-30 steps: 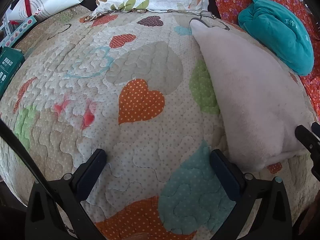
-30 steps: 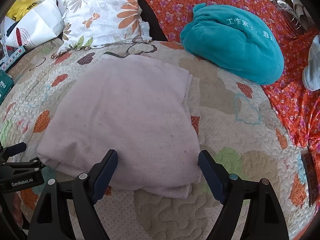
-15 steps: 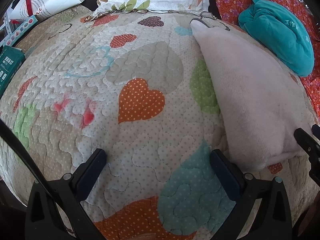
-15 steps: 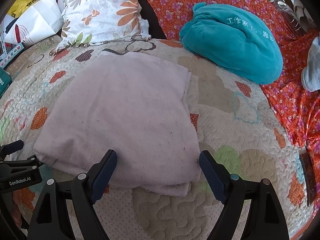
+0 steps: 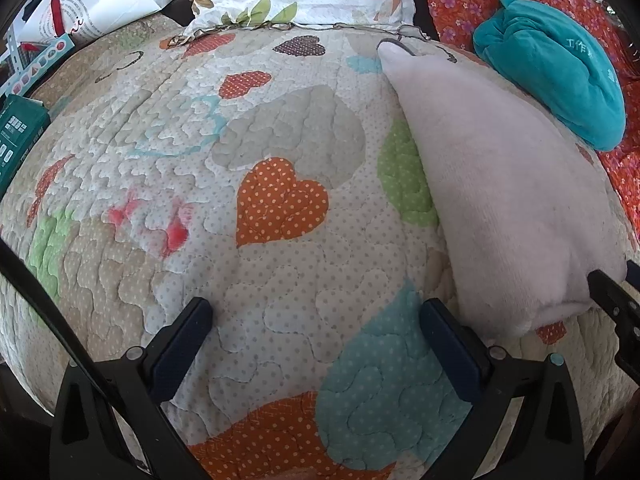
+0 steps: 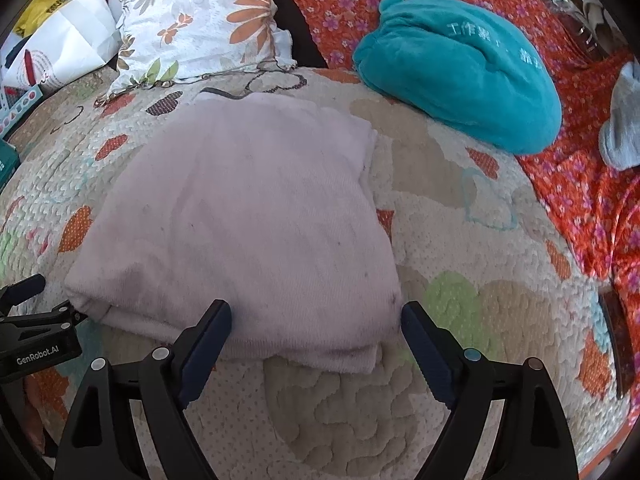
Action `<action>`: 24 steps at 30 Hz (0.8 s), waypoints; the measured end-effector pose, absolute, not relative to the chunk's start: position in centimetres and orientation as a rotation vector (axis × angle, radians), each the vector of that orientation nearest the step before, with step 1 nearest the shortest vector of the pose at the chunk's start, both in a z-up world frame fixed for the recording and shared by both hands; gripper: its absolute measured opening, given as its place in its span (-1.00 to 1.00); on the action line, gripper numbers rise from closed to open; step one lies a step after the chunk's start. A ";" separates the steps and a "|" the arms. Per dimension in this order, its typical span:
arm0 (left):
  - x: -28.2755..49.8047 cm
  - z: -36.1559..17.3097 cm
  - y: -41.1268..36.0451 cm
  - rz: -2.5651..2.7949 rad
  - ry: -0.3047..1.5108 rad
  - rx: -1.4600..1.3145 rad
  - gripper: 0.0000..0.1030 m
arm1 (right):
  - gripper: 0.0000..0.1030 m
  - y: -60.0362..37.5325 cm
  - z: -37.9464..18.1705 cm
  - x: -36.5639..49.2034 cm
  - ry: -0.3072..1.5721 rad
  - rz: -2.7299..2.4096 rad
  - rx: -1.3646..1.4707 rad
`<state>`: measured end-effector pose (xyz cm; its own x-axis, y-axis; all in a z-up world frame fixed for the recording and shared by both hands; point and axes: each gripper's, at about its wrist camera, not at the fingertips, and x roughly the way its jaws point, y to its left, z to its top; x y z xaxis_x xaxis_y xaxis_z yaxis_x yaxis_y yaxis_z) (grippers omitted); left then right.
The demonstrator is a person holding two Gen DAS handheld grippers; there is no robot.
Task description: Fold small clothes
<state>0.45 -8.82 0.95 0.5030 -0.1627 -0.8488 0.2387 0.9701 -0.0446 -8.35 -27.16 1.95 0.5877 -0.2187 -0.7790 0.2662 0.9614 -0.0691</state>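
A pale pink garment (image 6: 248, 220) lies folded flat on the heart-patterned quilt (image 6: 460, 240). It also shows in the left wrist view (image 5: 508, 200) at the right. My right gripper (image 6: 316, 328) is open and empty, its fingers straddling the garment's near edge. My left gripper (image 5: 316, 324) is open and empty over bare quilt (image 5: 240, 160), just left of the garment's near corner. The left gripper's body shows at the left edge of the right wrist view (image 6: 36, 332). A tip of the right gripper shows at the right edge of the left wrist view (image 5: 616, 304).
A teal plush bundle (image 6: 460, 72) lies beyond the garment on an orange floral cover (image 6: 580, 184). A floral pillow (image 6: 200, 24) and a white bag (image 6: 60, 48) sit at the back left. A green box (image 5: 16, 136) is at the quilt's left edge.
The right wrist view has edged slightly forward over the garment's near edge. The left gripper has barely moved. Both stay open.
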 end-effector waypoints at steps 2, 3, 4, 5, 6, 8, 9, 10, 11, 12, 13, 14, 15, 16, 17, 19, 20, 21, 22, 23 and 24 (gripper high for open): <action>0.5 0.9 -8.8 -0.245 1.015 0.085 1.00 | 0.76 -27.4 1.7 -9.0 0.911 -0.290 0.096; 0.5 1.0 -8.8 -0.246 1.013 0.086 1.00 | 0.80 -27.5 1.5 -9.5 0.918 -0.294 0.123; 0.4 0.9 -8.8 -0.245 1.013 0.087 1.00 | 0.80 -27.7 1.1 -9.9 0.932 -0.295 0.151; 0.4 0.9 -8.8 -0.245 1.015 0.087 1.00 | 0.80 -27.9 0.6 -10.2 0.955 -0.297 0.178; 0.5 0.9 -8.8 -0.245 1.017 0.085 1.00 | 0.80 -28.0 0.2 -10.5 0.970 -0.299 0.195; 0.4 0.9 -8.9 -0.241 1.021 0.083 1.00 | 0.80 -28.4 -0.7 -10.8 1.008 -0.297 0.240; 0.4 0.9 -8.9 -0.240 1.021 0.083 1.00 | 0.80 -28.5 -0.7 -11.0 1.004 -0.300 0.243; 0.5 0.9 -8.9 -0.237 1.020 0.083 1.00 | 0.80 -28.4 -0.5 -10.9 1.000 -0.302 0.237; 0.4 0.9 -8.9 -0.236 1.019 0.082 1.00 | 0.80 -28.4 -0.5 -10.8 0.998 -0.301 0.236; 0.4 0.9 -8.9 -0.236 1.018 0.083 1.00 | 0.81 -28.4 -0.5 -10.8 0.996 -0.299 0.243; 0.5 0.8 -8.9 -0.237 1.018 0.082 1.00 | 0.81 -28.4 -0.6 -10.8 0.999 -0.300 0.247; 0.4 0.8 -8.9 -0.237 1.020 0.082 1.00 | 0.82 -28.4 -0.7 -10.7 1.004 -0.302 0.247; 0.4 0.8 -8.9 -0.236 1.020 0.082 1.00 | 0.83 -28.3 -0.8 -10.7 1.006 -0.304 0.240; 0.4 0.8 -9.0 -0.235 1.022 0.081 1.00 | 0.83 -28.2 -0.9 -10.7 1.005 -0.306 0.234; 0.4 0.8 -8.9 -0.235 1.022 0.081 1.00 | 0.84 -28.1 -0.9 -10.6 1.005 -0.307 0.228; 0.4 0.8 -8.9 -0.233 1.025 0.079 1.00 | 0.87 -27.8 -1.0 -10.5 1.006 -0.313 0.213; 0.5 0.8 -8.9 -0.233 1.026 0.079 1.00 | 0.89 -27.7 -1.1 -10.4 1.006 -0.315 0.206; 0.5 0.8 -8.9 -0.233 1.027 0.078 1.00 | 0.90 -27.6 -1.1 -10.4 1.006 -0.319 0.196; 0.5 0.8 -8.8 -0.235 1.028 0.078 1.00 | 0.91 -27.4 -1.2 -10.3 1.005 -0.323 0.189; 0.5 0.8 -8.8 -0.236 1.029 0.076 1.00 | 0.93 -27.3 -1.2 -10.3 1.004 -0.326 0.186; 0.5 0.8 -8.8 -0.237 1.029 0.076 1.00 | 0.94 -27.3 -1.3 -10.2 1.003 -0.329 0.184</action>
